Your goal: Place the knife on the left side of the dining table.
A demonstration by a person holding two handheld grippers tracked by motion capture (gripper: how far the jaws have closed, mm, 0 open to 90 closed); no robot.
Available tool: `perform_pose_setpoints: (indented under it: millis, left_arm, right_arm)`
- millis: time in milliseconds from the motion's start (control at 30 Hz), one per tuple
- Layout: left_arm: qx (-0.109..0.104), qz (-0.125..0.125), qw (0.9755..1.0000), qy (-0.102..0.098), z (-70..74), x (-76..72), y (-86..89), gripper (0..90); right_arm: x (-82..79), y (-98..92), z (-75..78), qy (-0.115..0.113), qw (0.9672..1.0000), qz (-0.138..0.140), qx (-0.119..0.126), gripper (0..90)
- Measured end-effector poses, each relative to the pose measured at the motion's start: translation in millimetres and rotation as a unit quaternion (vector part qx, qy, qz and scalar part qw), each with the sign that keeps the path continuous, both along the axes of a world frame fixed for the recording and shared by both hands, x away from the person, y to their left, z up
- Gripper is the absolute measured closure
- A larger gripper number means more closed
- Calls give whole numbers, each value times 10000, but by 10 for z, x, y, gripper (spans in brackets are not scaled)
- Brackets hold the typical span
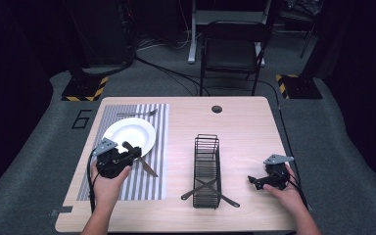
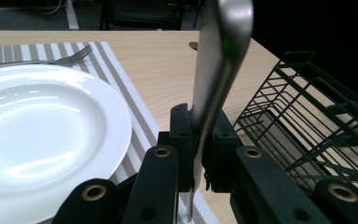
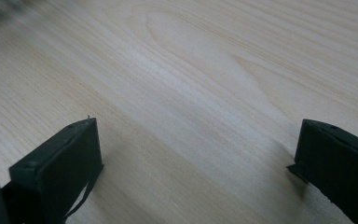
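A table knife is pinched between the jaws of the left hand-held gripper, which is held over the striped placemat at the near right edge of the white plate. In the high view the knife slants out from the jaws toward the near right, above the placemat; in the left gripper view its metal length rises steeply between the two black jaws, which are pressed against it from both sides. A fork lies on the placemat just beyond the plate. To the right of the placemat, in the middle of the light wooden bench, stands a black wire rack with two dark utensils crossed at its near end. The right hand-held gripper is well apart from the rack, near the right edge of the bench, its jaws spread wide over bare wood with nothing between them. A dark folding chair stands on the floor beyond the bench.
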State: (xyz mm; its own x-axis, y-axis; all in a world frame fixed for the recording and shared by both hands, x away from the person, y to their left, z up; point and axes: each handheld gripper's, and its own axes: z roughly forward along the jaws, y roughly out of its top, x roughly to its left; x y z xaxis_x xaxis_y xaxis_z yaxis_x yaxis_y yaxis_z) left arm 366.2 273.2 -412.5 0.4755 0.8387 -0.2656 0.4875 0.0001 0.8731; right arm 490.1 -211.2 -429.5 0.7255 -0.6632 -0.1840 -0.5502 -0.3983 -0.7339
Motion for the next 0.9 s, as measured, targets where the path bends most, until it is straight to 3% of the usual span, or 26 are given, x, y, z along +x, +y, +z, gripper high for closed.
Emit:
perform_pose_setpoints:
  millis: [200, 567, 900]
  left_arm:
    - [-156, 32, 9999, 25, -43, -21, 80, 833]
    - [-207, 276, 9994, 70, -121, -44, 223, 810]
    - [-601, 590, 9963, 162, -302, -71, 446, 781]
  right_arm:
    - [-1, -2, 1, 10, 10000, -5, 1, 0]
    - [-1, -1, 0, 11, 10000, -5, -3, 0]
    - [-2, -1, 1, 9, 10000, -4, -4, 0]
